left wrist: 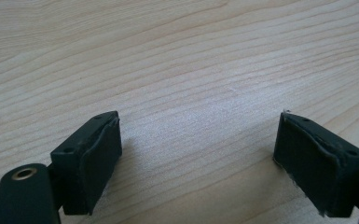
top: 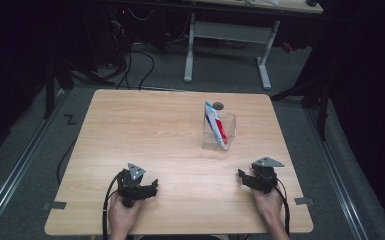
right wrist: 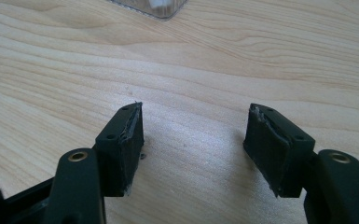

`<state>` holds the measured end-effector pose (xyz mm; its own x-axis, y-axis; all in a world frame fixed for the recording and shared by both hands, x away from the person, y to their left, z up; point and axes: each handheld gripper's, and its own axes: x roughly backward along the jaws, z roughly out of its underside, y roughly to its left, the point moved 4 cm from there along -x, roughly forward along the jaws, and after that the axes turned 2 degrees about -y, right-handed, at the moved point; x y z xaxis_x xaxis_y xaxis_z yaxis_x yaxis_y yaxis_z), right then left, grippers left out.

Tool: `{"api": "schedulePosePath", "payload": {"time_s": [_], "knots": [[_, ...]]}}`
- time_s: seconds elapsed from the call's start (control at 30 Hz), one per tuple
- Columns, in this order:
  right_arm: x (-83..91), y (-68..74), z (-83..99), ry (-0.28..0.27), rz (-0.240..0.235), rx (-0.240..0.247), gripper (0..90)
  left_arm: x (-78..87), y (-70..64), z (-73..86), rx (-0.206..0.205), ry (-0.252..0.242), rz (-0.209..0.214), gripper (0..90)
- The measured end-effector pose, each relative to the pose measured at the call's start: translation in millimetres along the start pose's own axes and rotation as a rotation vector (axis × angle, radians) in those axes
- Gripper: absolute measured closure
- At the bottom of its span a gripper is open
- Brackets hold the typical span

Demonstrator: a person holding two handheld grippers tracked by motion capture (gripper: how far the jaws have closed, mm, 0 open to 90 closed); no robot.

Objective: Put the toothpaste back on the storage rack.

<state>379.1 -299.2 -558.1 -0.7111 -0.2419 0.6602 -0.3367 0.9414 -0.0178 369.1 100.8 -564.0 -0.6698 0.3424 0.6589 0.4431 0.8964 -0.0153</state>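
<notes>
My left gripper [top: 150, 188] sat low on the table's [top: 145, 130] near edge, jaws released wide, bare wood between them. My right gripper [top: 243, 176] rested at the near right side, jaws also spread apart, gripping nothing. The toothpaste tube [top: 216, 126] stood tilted inside the clear container [top: 230, 131], beyond my right gripper, well apart from both. Container corner [right wrist: 155, 7] showed in the right gripper view.

Light wooden table [top: 145, 130], clear container [top: 228, 131] holding a toothpaste tube [top: 215, 125], right of centre
</notes>
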Motion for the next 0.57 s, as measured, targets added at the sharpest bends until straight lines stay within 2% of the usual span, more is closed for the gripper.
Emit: {"api": "schedulePosePath", "payload": {"time_s": [0.57], "knots": [[0.4, 1.9, 0.7, 0.004, -0.010, 0.007, 33.0, -0.2, -0.2, 0.0, 0.001, 0.000, -0.002, 15.2]]}}
